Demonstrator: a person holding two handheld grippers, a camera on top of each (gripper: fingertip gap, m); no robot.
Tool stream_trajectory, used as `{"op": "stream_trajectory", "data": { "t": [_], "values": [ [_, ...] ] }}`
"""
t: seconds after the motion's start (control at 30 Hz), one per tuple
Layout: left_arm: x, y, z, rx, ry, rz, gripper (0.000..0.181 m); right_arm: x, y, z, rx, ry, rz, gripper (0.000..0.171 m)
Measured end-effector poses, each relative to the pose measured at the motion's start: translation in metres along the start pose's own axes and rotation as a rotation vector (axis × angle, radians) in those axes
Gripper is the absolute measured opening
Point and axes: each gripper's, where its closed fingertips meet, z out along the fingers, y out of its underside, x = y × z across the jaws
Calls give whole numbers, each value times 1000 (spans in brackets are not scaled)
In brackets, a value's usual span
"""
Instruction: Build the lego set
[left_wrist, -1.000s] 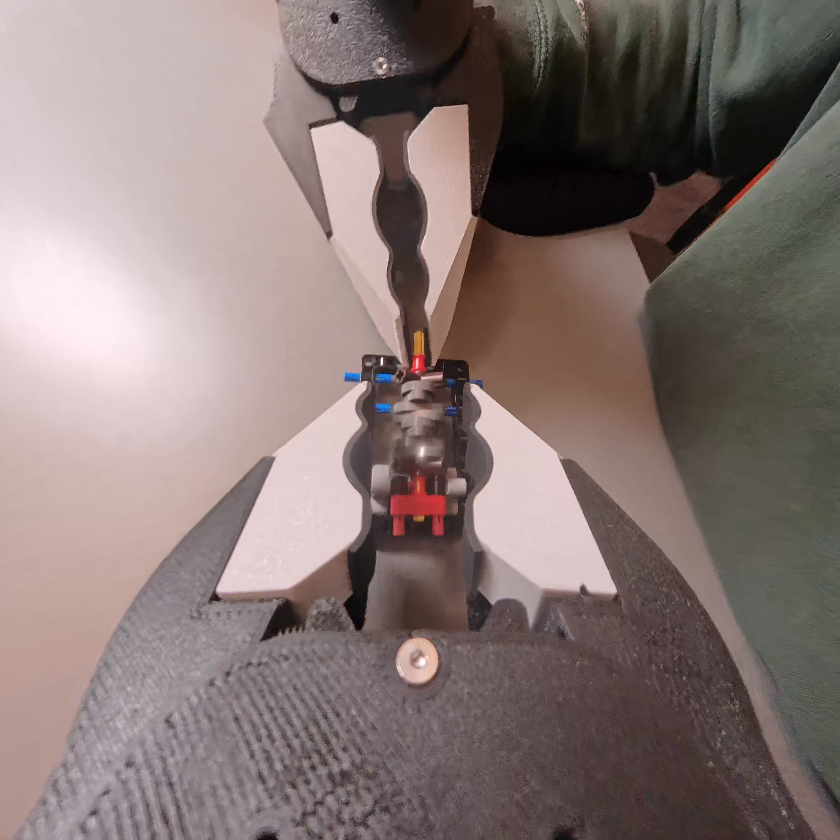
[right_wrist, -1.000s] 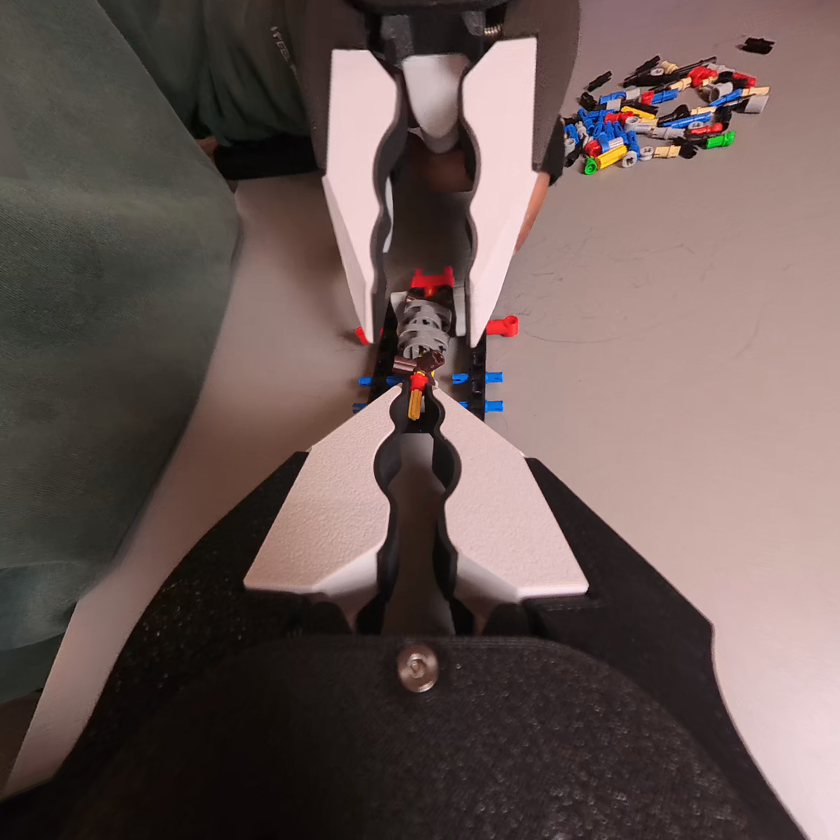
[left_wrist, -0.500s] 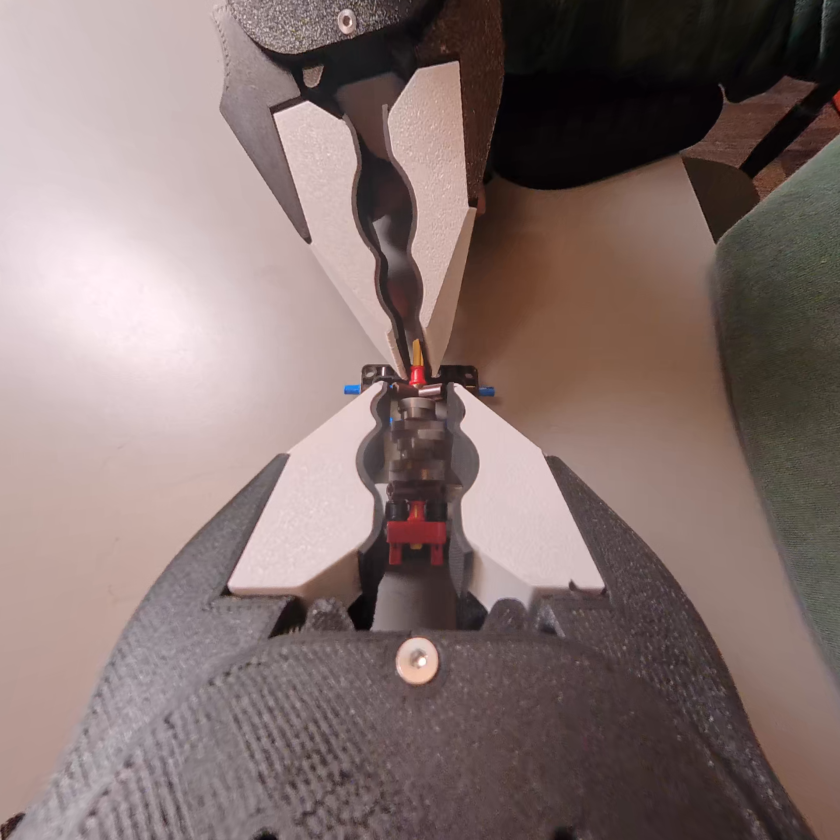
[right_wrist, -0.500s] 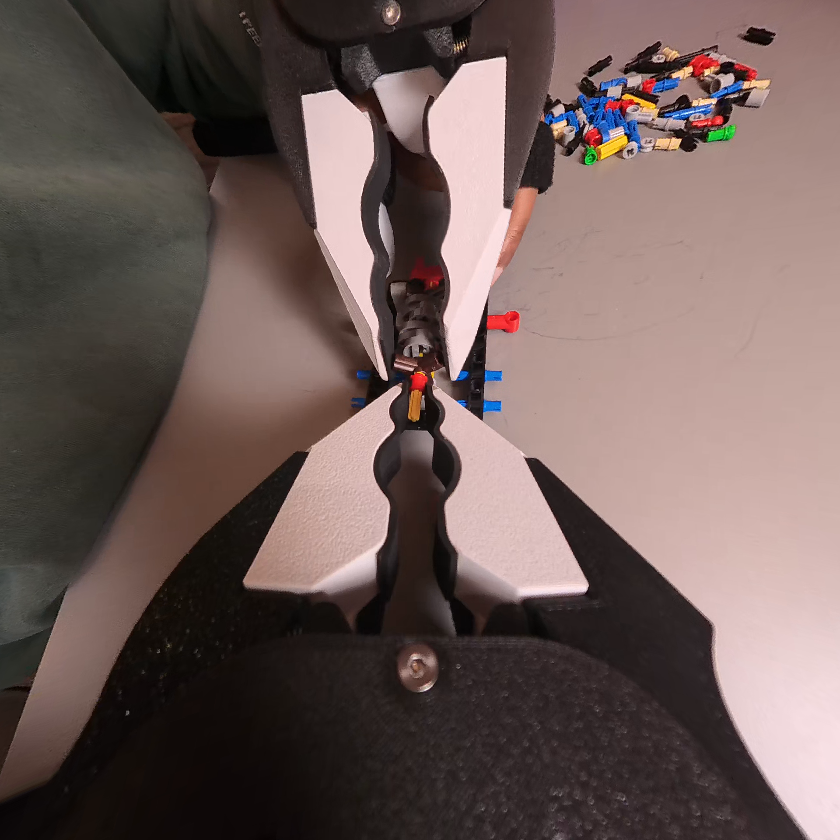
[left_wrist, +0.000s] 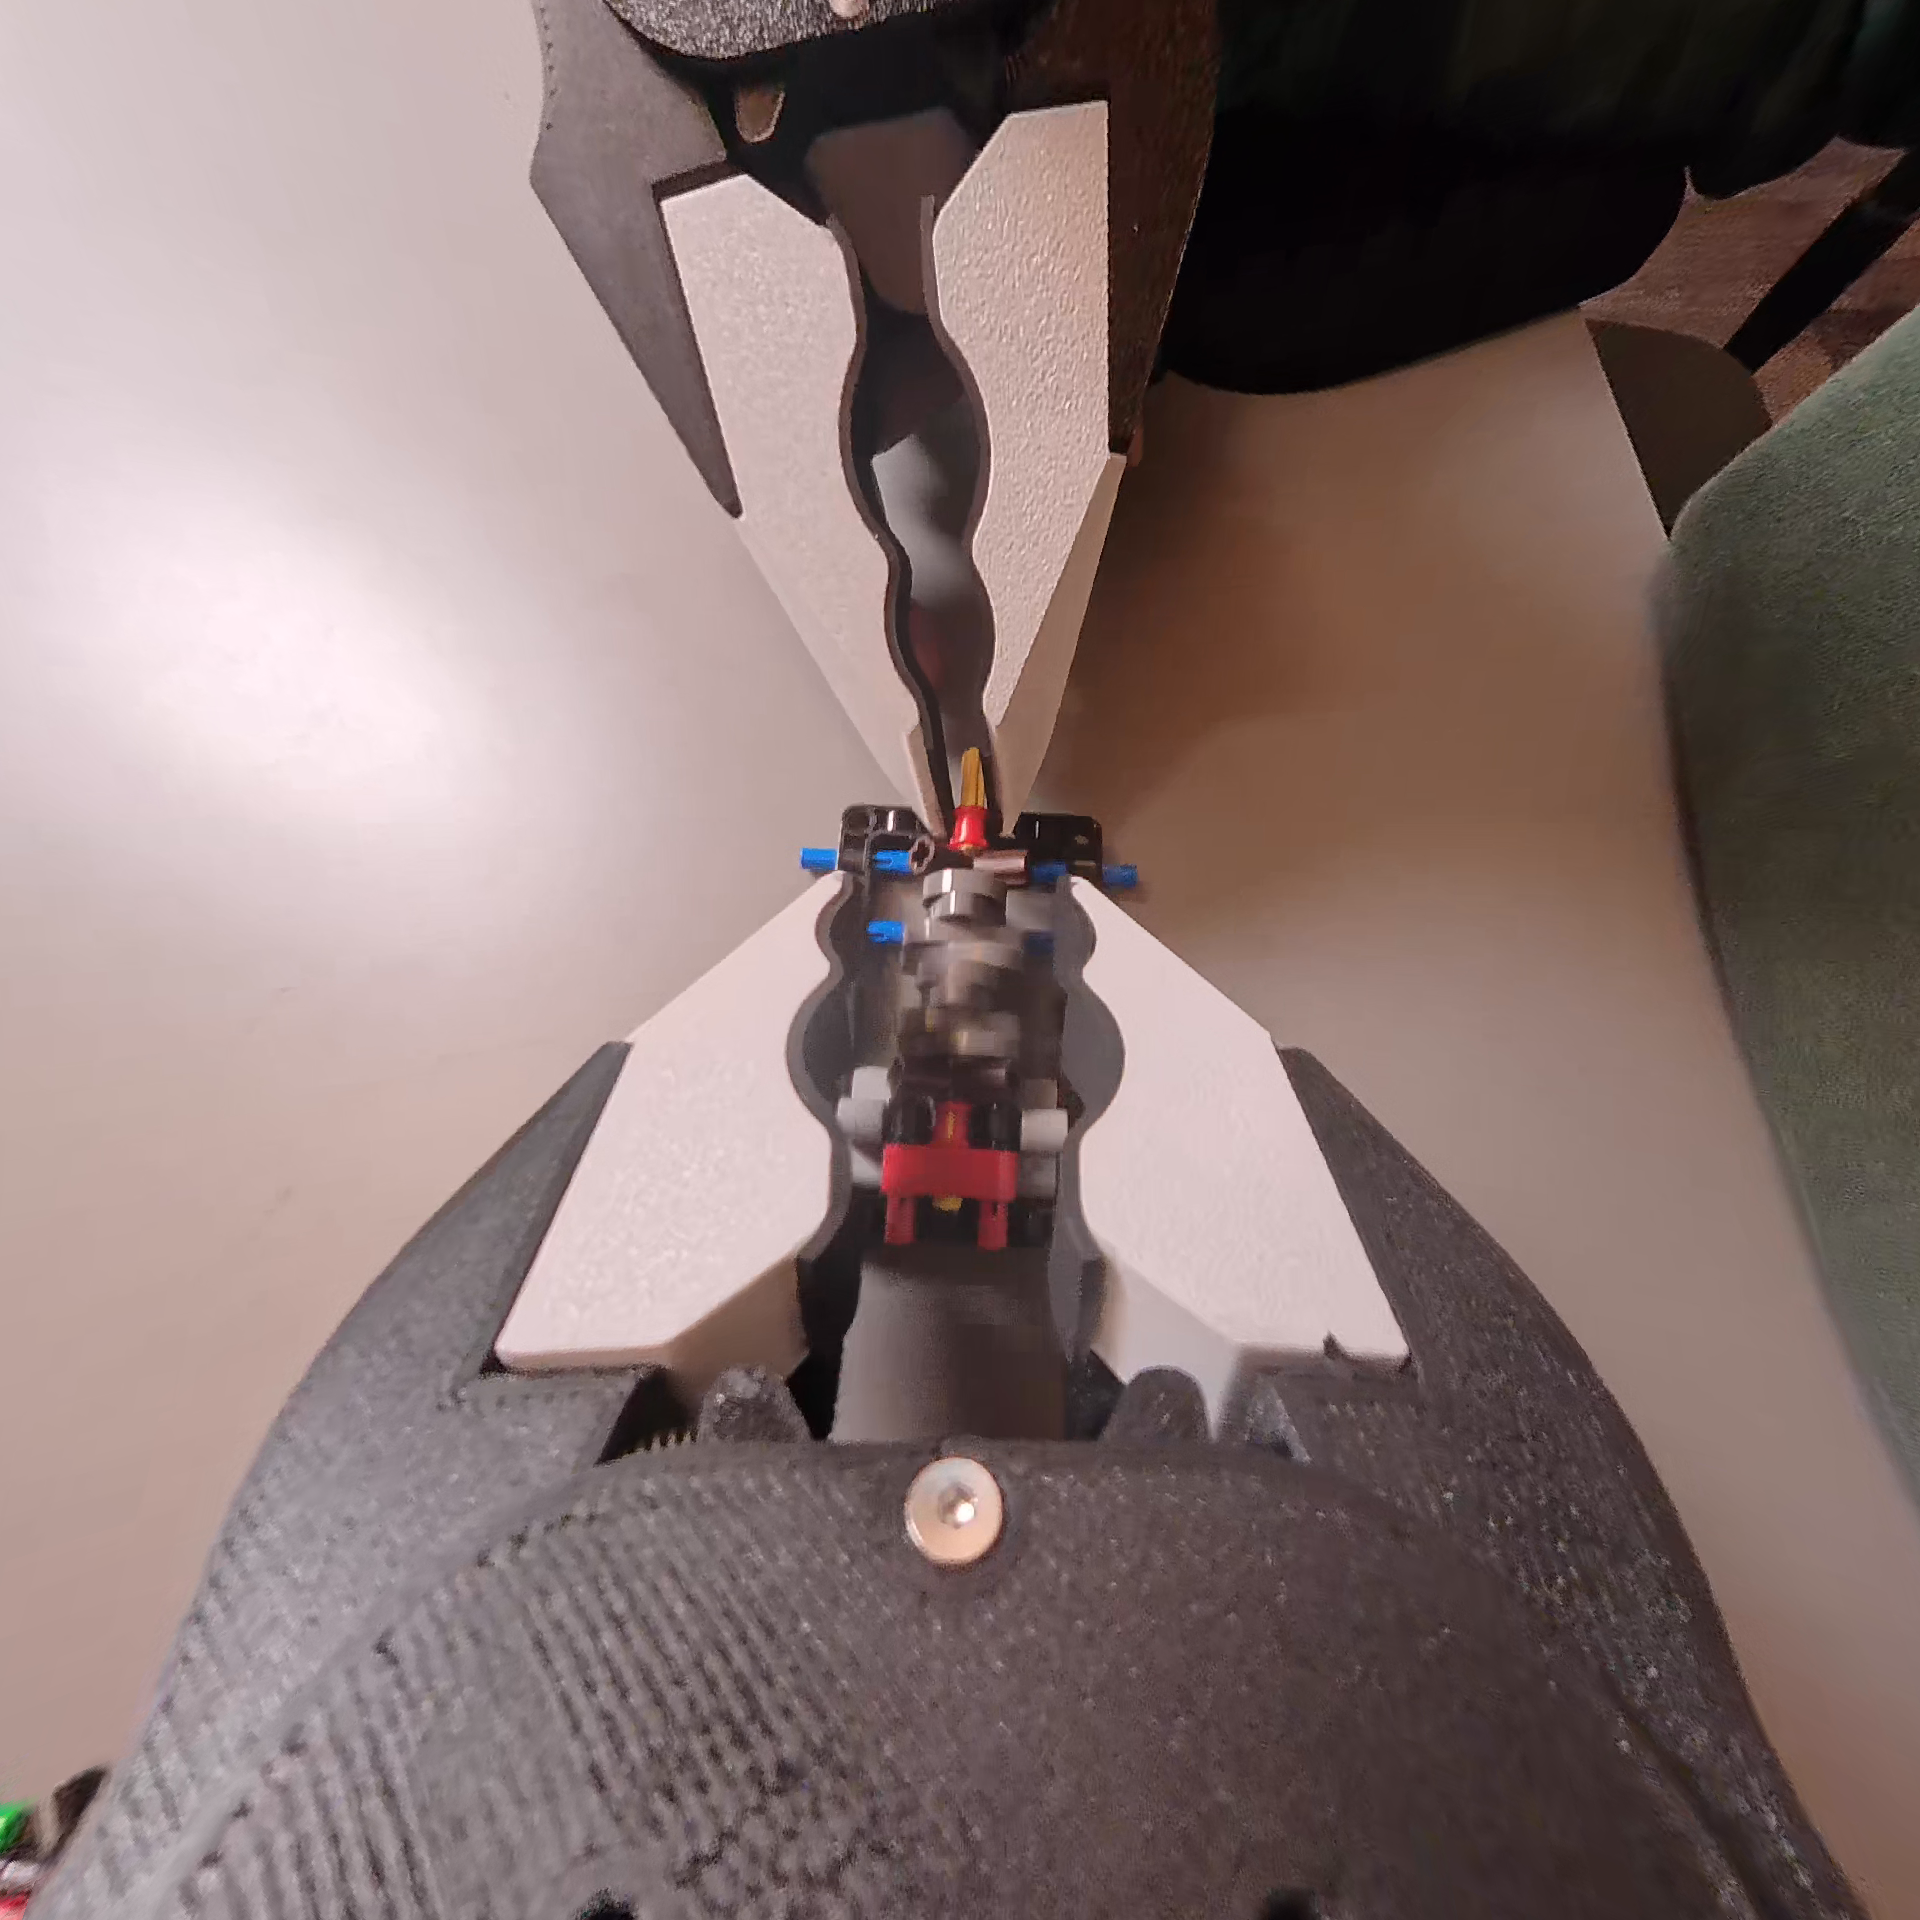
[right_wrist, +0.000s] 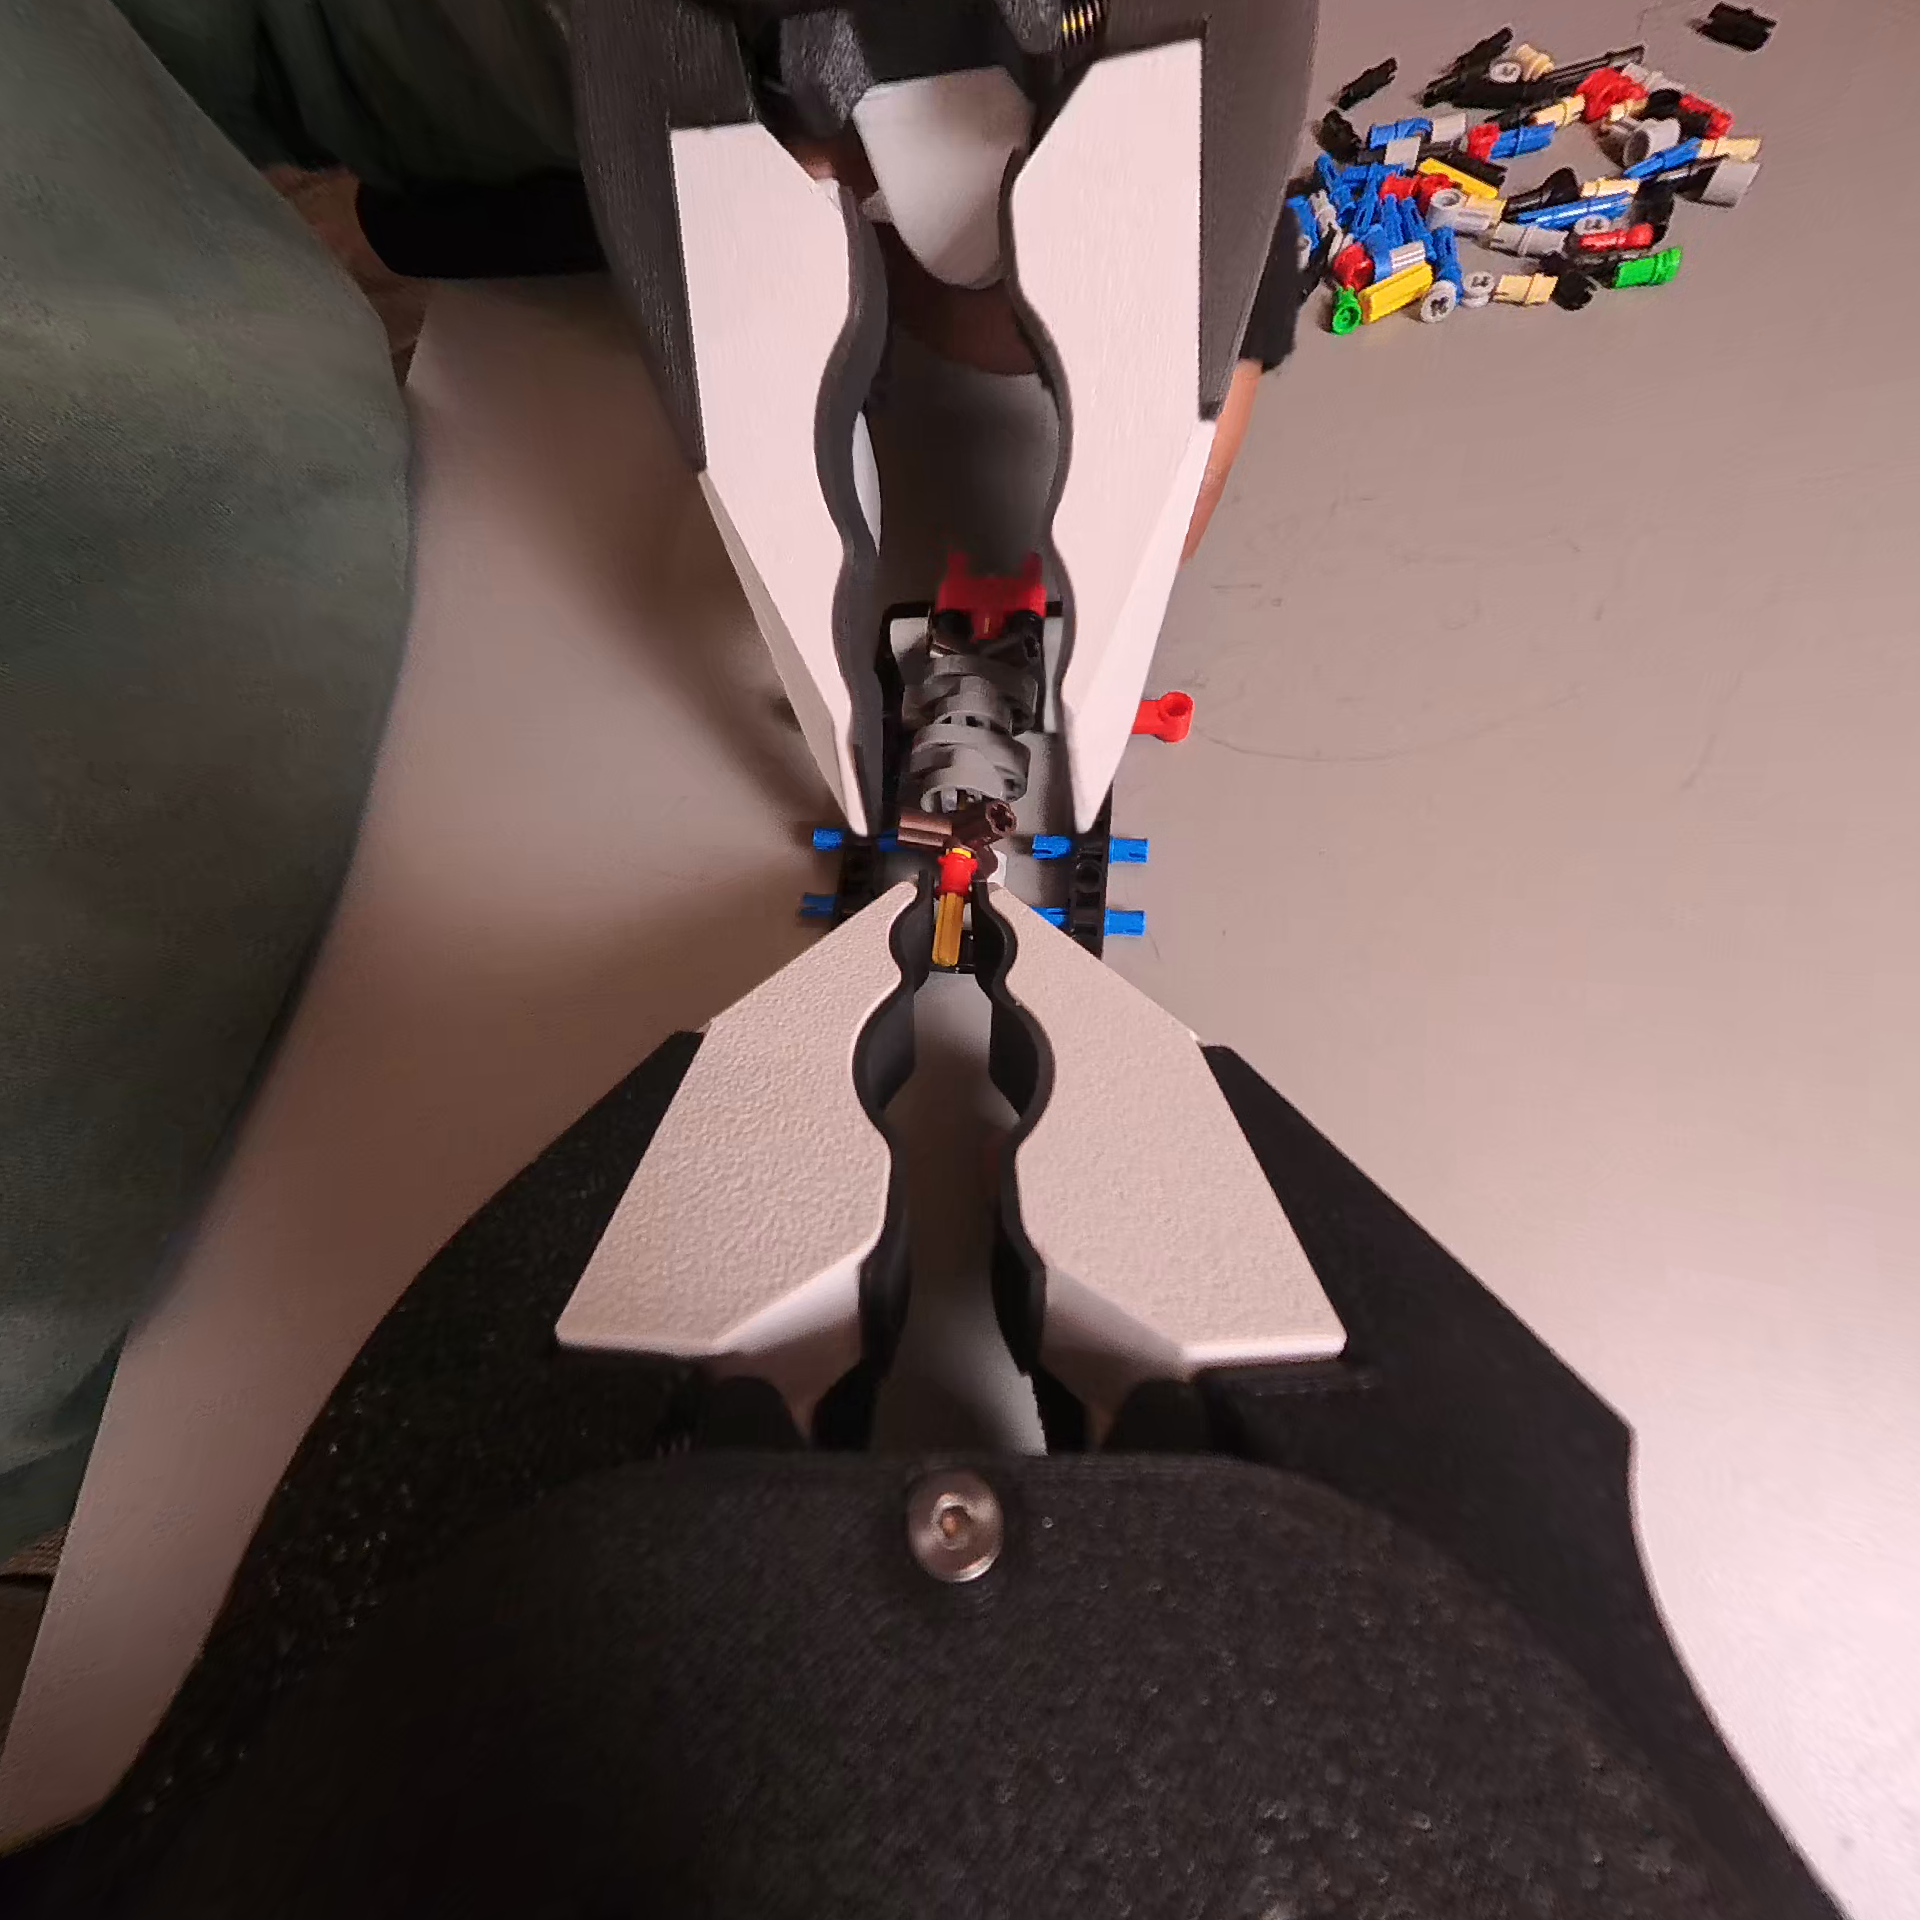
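Note:
The lego assembly (left_wrist: 966, 987) is a narrow black frame with grey gears, a red piece at its near end and blue pins on its sides. My left gripper (left_wrist: 961, 894) is shut on its sides and holds it over the table. It also shows in the right wrist view (right_wrist: 971, 717), held by the left gripper (right_wrist: 971, 821) that comes in from the top. My right gripper (right_wrist: 948, 904) is shut on a yellow axle (right_wrist: 945, 925) with a red bush (right_wrist: 954, 868), at the frame's open end. The left wrist view shows this right gripper (left_wrist: 966, 790) tip to tip with mine.
A pile of loose coloured lego parts (right_wrist: 1507, 197) lies at the far right of the beige table (right_wrist: 1558, 831). A single red pin (right_wrist: 1164, 717) lies beside the left gripper. A person's green sleeve (right_wrist: 156, 623) fills the left side, near the table edge. Only a small space, under 4 cm, lies between the two pairs of fingers.
Half a second ago the left fingers reached further along the assembly; now they sit back and more blue pins show. The right gripper stays shut on the yellow axle at the frame's end.

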Motion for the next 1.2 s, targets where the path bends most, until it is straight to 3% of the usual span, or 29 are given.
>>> {"op": "stream_trajectory", "data": {
  "t": [0.3,0.53,0.67,1.2],
  "values": [
    [-12,32,-50,15,-55,-79,63,3,-11,-12,53,55,-48,18],
    [-1,53,-31,-54,-36,-33,78,-3,-11,-6,37,48,-80,21],
    [-1,54,-27,-65,-53,-17,77,-1,-9,-2,3,83,-118,27],
    [-2,51,-25,-68,-91,-45,59,2,-8,2,1,89,-96,21]
  ]
}}
